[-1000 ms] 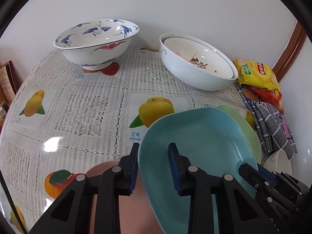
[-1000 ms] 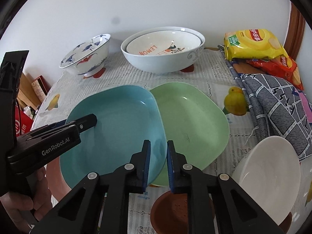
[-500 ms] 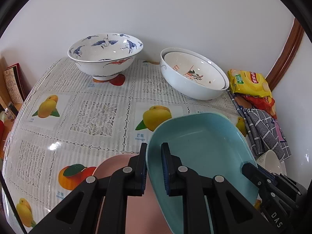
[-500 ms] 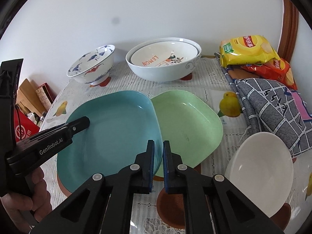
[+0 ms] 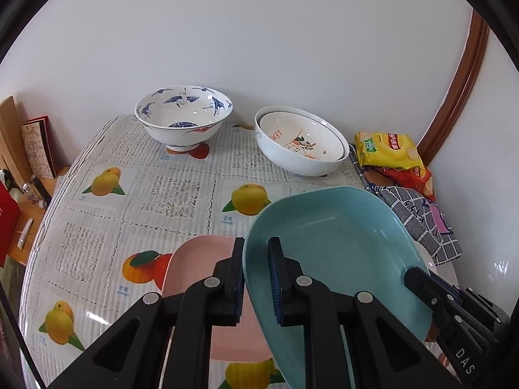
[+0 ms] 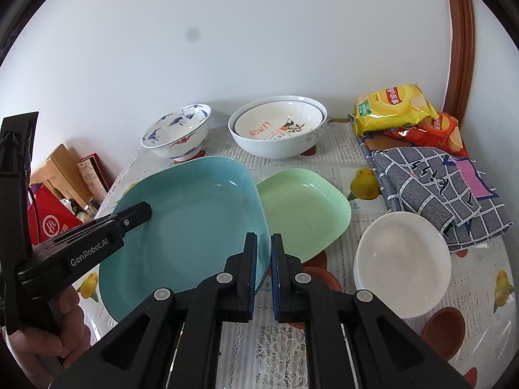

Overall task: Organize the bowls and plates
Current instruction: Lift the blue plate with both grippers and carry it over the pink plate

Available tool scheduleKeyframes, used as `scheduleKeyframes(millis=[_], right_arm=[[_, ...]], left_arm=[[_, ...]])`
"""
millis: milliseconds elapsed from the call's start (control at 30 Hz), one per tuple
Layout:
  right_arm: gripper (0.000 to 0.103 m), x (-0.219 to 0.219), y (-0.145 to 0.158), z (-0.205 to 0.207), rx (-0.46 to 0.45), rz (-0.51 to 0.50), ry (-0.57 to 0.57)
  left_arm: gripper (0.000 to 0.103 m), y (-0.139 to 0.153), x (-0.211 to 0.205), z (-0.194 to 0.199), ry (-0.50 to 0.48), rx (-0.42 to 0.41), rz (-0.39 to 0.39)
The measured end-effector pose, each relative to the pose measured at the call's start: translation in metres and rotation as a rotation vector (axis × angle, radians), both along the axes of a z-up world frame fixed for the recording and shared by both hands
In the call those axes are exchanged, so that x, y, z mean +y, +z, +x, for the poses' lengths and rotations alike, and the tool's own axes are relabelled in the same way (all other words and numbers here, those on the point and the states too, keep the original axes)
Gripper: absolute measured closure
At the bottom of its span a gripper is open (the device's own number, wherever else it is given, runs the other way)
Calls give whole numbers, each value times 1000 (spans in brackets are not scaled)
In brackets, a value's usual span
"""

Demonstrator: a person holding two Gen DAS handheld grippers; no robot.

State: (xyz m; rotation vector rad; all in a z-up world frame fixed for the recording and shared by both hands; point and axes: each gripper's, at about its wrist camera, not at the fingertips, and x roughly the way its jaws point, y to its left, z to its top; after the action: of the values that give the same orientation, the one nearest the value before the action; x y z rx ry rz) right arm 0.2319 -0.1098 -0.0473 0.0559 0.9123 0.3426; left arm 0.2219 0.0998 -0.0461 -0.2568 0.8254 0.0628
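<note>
Both grippers hold the blue plate lifted above the table. My left gripper is shut on its left rim; it also shows in the right wrist view. My right gripper is shut on the right rim of the blue plate. A pink plate lies on the table under the left gripper. A green plate lies on the table to the right of the blue one. A white bowl stack sits at the right.
A blue-patterned bowl and nested white bowls stand by the back wall. Snack bags and a checked cloth lie at the back right. Brown coasters lie near the front. Boxes stand beyond the table's left edge.
Both grippers closed on the blue plate's rims and lifted it up and back. The pink plate beneath and the green plate beside it are now uncovered.
</note>
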Motion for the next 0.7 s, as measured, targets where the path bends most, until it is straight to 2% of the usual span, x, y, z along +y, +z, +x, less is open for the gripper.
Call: scheduleKeyframes(millis=[300,700], right_arm=[[95,-5,12,-36,-18,3,2],[95,-4,1,-65,1,-5,6]], left_arm=[[89,8,-4,-34,10,-20,9],[89,-9,0,-60,15,1,-6]])
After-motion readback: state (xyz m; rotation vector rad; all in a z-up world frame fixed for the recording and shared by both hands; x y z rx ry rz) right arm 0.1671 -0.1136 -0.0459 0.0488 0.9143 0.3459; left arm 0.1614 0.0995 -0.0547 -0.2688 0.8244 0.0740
